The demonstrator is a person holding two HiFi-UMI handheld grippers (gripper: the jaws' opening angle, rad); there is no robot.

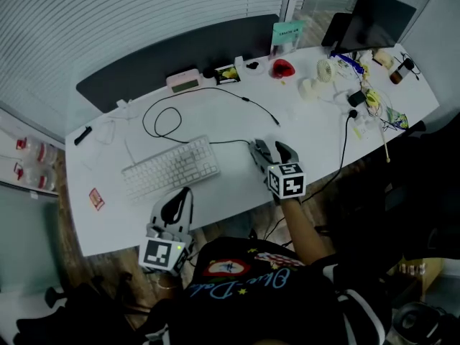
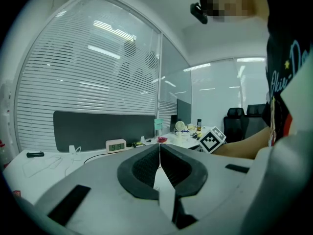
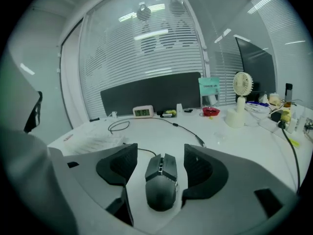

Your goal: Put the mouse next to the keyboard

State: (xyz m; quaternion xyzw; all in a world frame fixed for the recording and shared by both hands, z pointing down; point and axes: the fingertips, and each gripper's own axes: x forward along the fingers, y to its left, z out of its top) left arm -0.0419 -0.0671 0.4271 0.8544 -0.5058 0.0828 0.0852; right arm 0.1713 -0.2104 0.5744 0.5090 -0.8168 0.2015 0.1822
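A white keyboard [image 1: 170, 168] lies on the white desk [image 1: 230, 124], left of centre. In the right gripper view, a black wired mouse [image 3: 161, 180] rests on the desk just right of the keyboard. My right gripper [image 1: 272, 149] [image 3: 161, 155] is open around it, one jaw on each side, with a small gap between each jaw and the mouse. In the head view the jaws mostly hide the mouse. My left gripper [image 1: 180, 198] [image 2: 159, 148] is shut with nothing in it, at the desk's near edge below the keyboard.
A black cable loop [image 1: 162, 117] lies behind the keyboard. A clock [image 1: 183, 82], a red bowl [image 1: 282, 68] and a small fan [image 1: 325, 69] stand along the back. A monitor [image 1: 374, 21] and cluttered cables [image 1: 374, 103] fill the right end.
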